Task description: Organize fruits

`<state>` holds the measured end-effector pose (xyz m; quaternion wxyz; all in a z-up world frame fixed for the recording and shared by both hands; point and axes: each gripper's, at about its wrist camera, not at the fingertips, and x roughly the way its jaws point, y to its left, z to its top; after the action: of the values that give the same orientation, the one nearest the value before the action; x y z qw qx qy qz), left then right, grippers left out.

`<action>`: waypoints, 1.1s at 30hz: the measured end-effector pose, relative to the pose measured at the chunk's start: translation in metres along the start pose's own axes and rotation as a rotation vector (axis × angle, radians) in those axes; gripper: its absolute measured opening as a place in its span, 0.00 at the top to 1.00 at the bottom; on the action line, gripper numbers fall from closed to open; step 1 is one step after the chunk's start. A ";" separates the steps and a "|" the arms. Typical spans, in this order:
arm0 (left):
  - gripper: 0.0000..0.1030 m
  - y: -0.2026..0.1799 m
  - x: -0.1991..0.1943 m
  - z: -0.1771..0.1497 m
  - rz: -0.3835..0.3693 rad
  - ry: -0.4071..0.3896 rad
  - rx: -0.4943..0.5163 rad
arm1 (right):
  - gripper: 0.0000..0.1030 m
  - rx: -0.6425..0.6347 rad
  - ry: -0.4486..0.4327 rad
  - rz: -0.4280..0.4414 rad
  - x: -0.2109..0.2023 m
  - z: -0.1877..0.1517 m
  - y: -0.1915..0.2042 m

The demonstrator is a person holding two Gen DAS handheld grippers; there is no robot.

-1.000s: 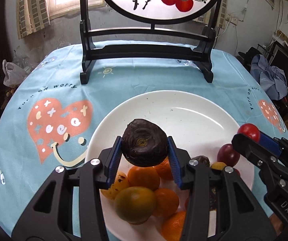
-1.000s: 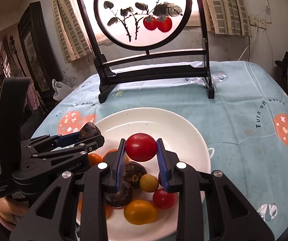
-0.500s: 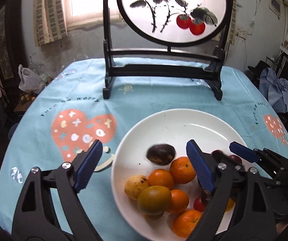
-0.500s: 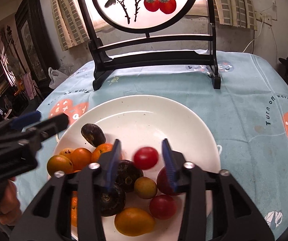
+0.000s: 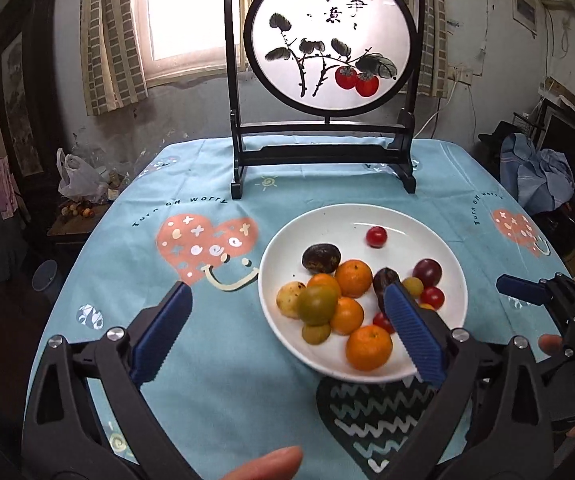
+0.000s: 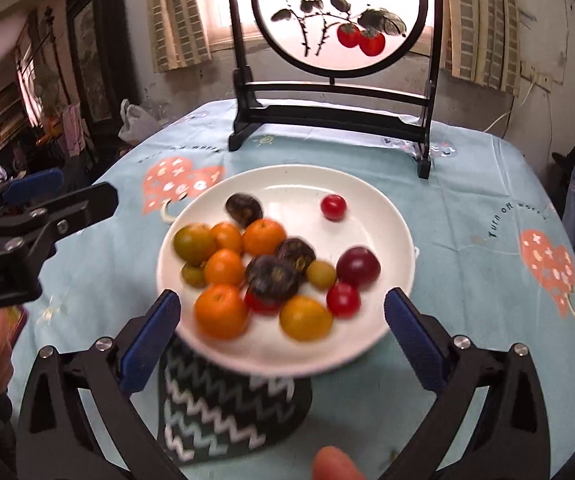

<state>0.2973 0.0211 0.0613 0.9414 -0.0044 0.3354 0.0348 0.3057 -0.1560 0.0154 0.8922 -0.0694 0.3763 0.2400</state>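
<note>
Both claws have just been opening and now stand wide apart with nothing between the pads: the left claw (image 5: 287,334) and right claw (image 6: 281,338) both tilt down over the near rim of the plate (image 6: 367,184). The fruits (image 6: 263,268) lie heaped on its near half, a small tomato (image 6: 333,207) alone farther back. Only the left view shows the calligraphy on the screen (image 5: 329,44).

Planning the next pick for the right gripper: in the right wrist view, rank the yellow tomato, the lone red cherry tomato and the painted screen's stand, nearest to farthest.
From the right gripper, jaws open and empty:
1. Yellow tomato, at the plate's near edge, between the jaws' line.
2. Lone red cherry tomato, far side of the plate.
3. Painted screen's stand, beyond the plate at the table's back.
</note>
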 end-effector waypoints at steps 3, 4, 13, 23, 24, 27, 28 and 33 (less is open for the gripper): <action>0.04 0.000 -0.025 -0.023 -0.015 0.001 0.007 | 0.01 -0.003 -0.014 0.014 -0.030 -0.026 0.008; 0.04 0.000 -0.032 -0.030 -0.017 0.004 0.007 | 0.01 0.002 -0.019 0.017 -0.040 -0.036 0.010; 0.04 -0.002 -0.076 -0.092 -0.046 0.036 0.002 | 0.01 0.016 -0.026 -0.012 -0.091 -0.096 0.022; 0.03 -0.008 -0.092 -0.114 -0.061 0.044 0.020 | 0.01 0.031 -0.047 -0.026 -0.113 -0.120 0.030; 0.03 -0.009 -0.094 -0.115 -0.058 0.043 0.023 | 0.01 0.032 -0.049 -0.026 -0.114 -0.122 0.030; 0.03 -0.009 -0.095 -0.117 -0.051 0.041 0.025 | 0.01 0.037 -0.049 -0.032 -0.116 -0.124 0.030; 0.03 -0.009 -0.095 -0.117 -0.051 0.042 0.025 | 0.01 0.039 -0.051 -0.033 -0.117 -0.124 0.029; 0.03 -0.010 -0.095 -0.118 -0.049 0.043 0.026 | 0.01 0.041 -0.056 -0.036 -0.119 -0.125 0.028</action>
<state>0.1505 0.0019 0.0297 0.9345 -0.0010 0.3560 0.0072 0.1407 -0.2140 0.0129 0.9078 -0.0511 0.3547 0.2178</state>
